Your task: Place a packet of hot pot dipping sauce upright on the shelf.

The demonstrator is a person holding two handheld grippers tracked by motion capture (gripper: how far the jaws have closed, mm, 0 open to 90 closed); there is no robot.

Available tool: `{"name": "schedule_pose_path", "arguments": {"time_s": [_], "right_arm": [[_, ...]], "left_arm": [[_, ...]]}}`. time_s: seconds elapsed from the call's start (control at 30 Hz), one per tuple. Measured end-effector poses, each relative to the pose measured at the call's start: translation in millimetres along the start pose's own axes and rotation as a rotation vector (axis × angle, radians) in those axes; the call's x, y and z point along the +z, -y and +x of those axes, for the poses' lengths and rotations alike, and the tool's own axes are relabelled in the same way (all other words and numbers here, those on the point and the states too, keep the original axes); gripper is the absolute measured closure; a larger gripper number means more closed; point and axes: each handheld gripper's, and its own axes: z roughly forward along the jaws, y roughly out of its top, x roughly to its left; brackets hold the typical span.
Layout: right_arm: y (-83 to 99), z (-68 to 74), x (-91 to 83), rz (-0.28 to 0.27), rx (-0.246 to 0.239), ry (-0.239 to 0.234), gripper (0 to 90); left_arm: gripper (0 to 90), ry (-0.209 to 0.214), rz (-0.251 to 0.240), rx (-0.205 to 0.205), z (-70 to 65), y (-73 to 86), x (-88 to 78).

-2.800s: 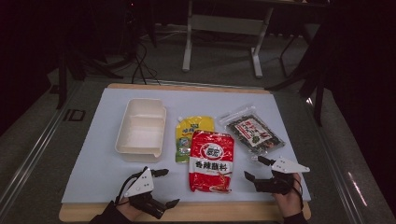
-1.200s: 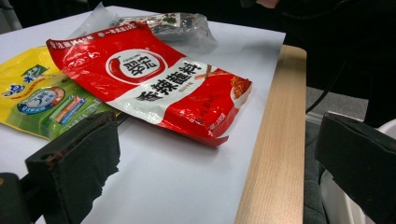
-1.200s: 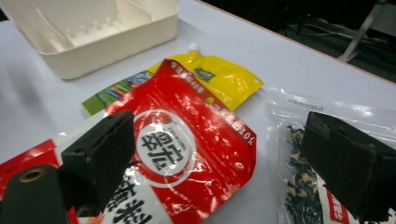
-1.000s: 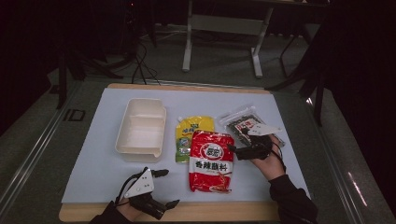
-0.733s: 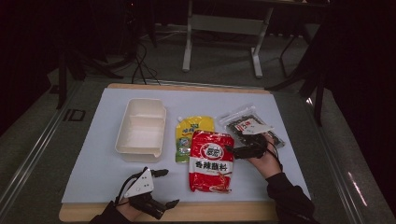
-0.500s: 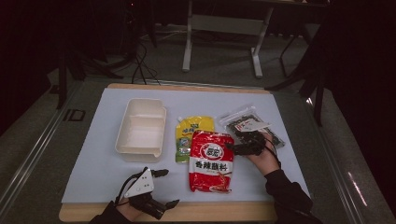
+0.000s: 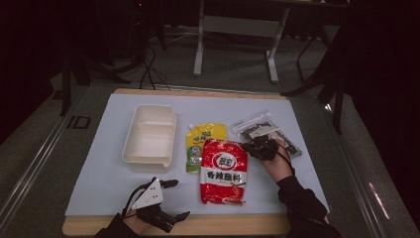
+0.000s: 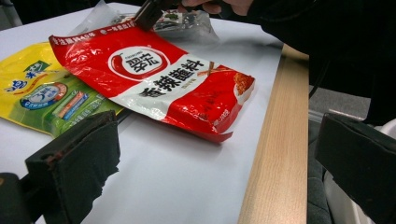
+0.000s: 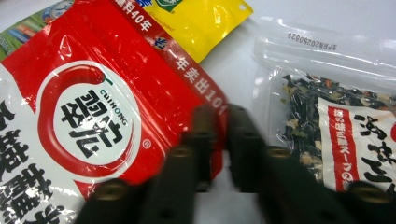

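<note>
Bare sheet left of red packet lies open

Food packets, total: 3
Red packet: 1, centre of the high view, lower middle
Yellow packet: 1, just left of the red one, partly under its edge
Clear packet of dark dried contents: 1, right of centre
White two-compartment container: 1, left of centre
Compartments in it: 2
Grippers: 2, left gripper at bottom left, right gripper right of centre
Table: 1
White sheet over it: 1
</note>
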Motion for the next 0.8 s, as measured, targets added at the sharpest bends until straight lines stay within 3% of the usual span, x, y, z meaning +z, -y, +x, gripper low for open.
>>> {"name": "schedule_pose_path", "arguments": {"time_s": [0.13, 0.57, 0.8], "right_arm": [[-0.4, -0.7, -4.5, -0.012, 0.011, -0.01, 87.8], [-6.8, 8.1, -23.1, -0.053, -0.054, -0.001, 88.7], [-13.9, 20.3, -41.2, -0.081, -0.087, -0.008, 89.1]], "left_arm": [[1.2, 0.001, -0.002, -0.001, -0.6, -0.3, 0.3], [1.2, -0.002, 0.002, -0.002, -2.0, -1.8, 0.6], [1.3, -0.004, 0.012, -0.015, -6.9, -8.3, 2.1]]}}
